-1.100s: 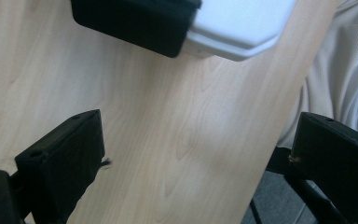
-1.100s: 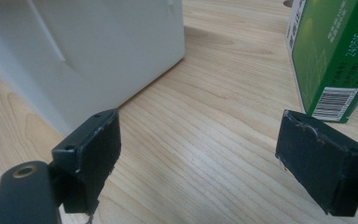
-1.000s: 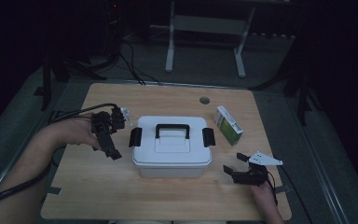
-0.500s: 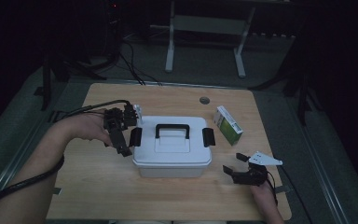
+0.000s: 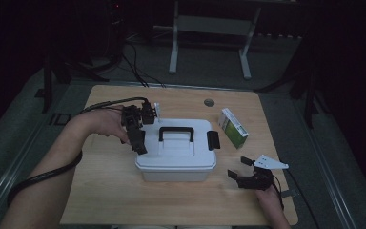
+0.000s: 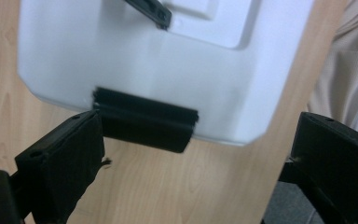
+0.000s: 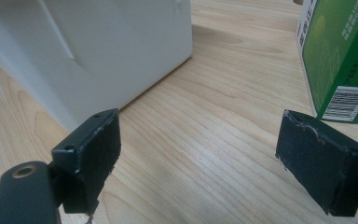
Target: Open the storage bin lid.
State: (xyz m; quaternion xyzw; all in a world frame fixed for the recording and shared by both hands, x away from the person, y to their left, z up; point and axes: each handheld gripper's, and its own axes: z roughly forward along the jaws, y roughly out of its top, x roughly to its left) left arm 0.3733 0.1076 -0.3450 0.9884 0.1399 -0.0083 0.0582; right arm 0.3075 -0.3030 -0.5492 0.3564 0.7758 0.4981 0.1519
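A white plastic box with a black handle and a black latch at each end stands mid-table. My left gripper hangs over the box's left end, open, and the left latch lies just ahead of its jaws. The box lid spreads across the left gripper view. My right gripper rests open near the front right of the table, apart from the box. Between its jaws I see bare wood, the box corner on the left and a green carton on the right.
The green carton lies right of the box, near the right latch. A round grommet sits at the back of the wooden table. Cables trail off the left edge. Dark floor and a metal stand lie beyond.
My left gripper has moved right from the table's left side until it hangs over the box's left latch. The right gripper has stayed put.
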